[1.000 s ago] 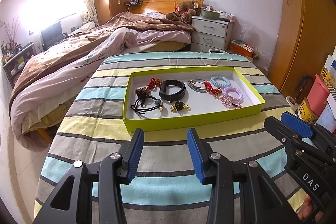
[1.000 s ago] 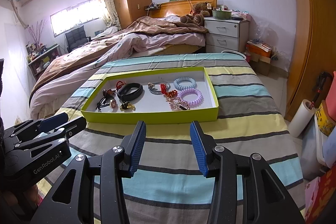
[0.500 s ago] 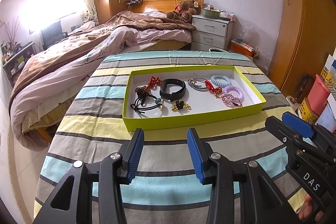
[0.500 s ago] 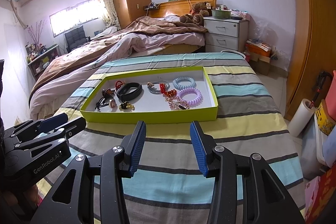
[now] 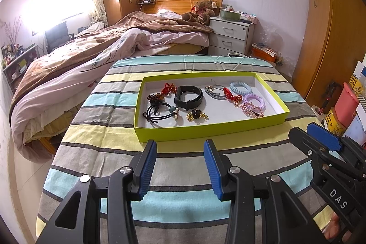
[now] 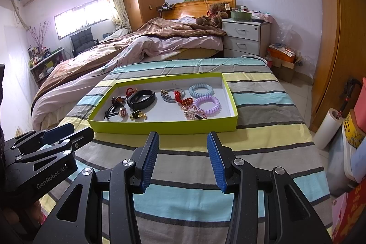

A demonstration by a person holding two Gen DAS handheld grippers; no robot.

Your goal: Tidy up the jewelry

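Note:
A lime-green tray (image 5: 205, 127) (image 6: 164, 127) sits on the striped tablecloth (image 5: 103, 134) and holds several pieces of jewelry: a black band (image 5: 188, 96) (image 6: 141, 98), black hair ties (image 5: 157, 114), a gold-and-black charm (image 5: 196, 115) (image 6: 137, 115), a light blue coil ring (image 5: 240, 87) (image 6: 200, 90), a purple coil ring (image 5: 254, 100) (image 6: 207, 104) and red ornaments (image 5: 232, 95). My left gripper (image 5: 180, 165) is open and empty, short of the tray's near edge. My right gripper (image 6: 183, 160) is also open and empty, short of the same edge.
A bed with brown and pink bedding (image 5: 91, 54) lies to the left behind the table. A white nightstand (image 5: 231, 36) and a wooden wardrobe (image 5: 329, 38) stand at the back right. Boxes and a pink container (image 5: 347, 104) crowd the right side.
Both grippers have drawn back slightly from the tray and stay open. Nothing in the tray has moved.

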